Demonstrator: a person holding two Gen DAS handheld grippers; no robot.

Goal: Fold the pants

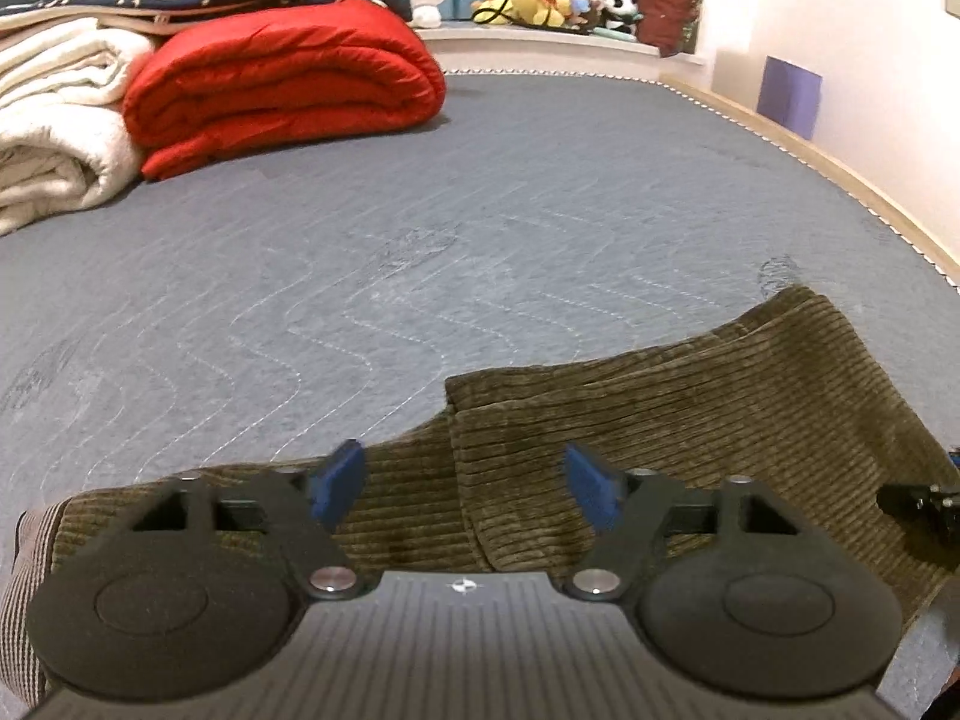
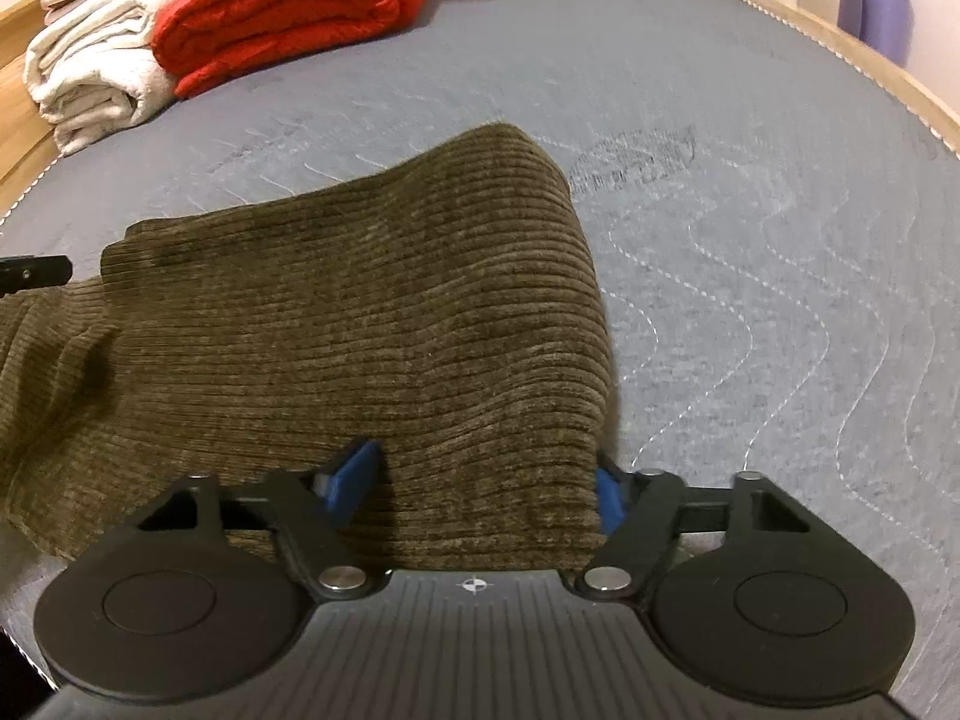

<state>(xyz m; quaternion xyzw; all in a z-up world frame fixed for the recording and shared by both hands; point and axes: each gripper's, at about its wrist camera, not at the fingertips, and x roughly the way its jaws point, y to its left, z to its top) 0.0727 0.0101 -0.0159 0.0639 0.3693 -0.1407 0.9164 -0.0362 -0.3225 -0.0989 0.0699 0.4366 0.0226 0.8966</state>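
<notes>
Lying folded on the grey quilted mattress in front of you are the olive corduroy pants, one layer doubled over another, with a striped inner lining showing at the near left edge in the left wrist view. Your left gripper hovers over the cloth with its blue pads spread wide and nothing between them. Your right gripper is equally wide, its pads straddling the near right edge of the pants; the cloth runs between them, though they do not pinch it. Well beyond, at the mattress's far left, sit a rolled red quilt and folded white blankets side by side, touching.
</notes>
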